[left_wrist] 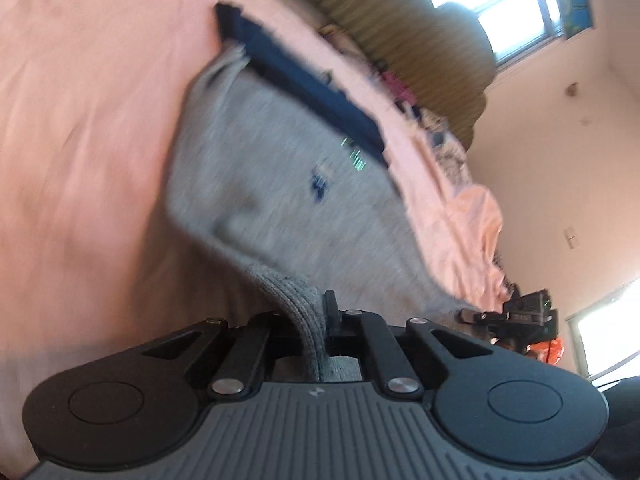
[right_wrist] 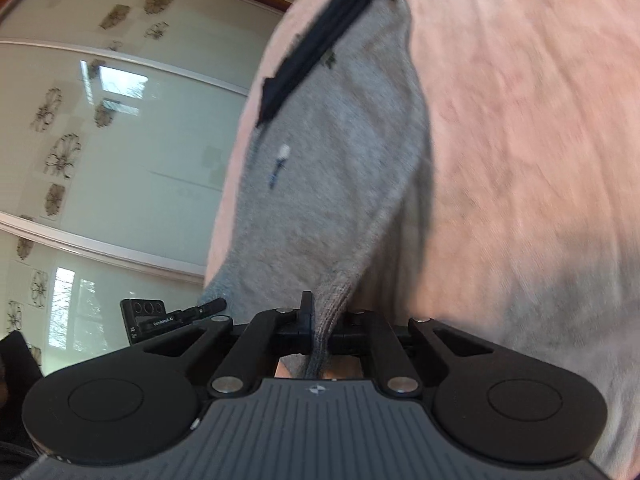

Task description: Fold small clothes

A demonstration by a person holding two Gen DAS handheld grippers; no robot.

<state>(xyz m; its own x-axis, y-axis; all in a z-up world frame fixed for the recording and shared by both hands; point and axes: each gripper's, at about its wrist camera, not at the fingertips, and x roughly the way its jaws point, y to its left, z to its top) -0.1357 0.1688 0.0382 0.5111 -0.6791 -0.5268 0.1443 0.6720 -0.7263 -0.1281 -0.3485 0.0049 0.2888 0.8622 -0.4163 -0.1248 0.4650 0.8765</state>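
The left gripper (left_wrist: 316,320) is pressed together, pinching a ribbed hem of the grey garment (left_wrist: 288,200). The right gripper (right_wrist: 326,320) is likewise closed, pinching another ribbed hem of the same garment (right_wrist: 340,184). The garment lies spread on the pink bedsheet (left_wrist: 80,140), extending away from both claws, with its navy waistband (left_wrist: 312,88) at the far edge. In the left wrist view the right gripper (left_wrist: 516,312) shows at the near right. A striped olive blanket (left_wrist: 400,28) lies beyond the garment. Count: one garment, two grippers, one blanket.
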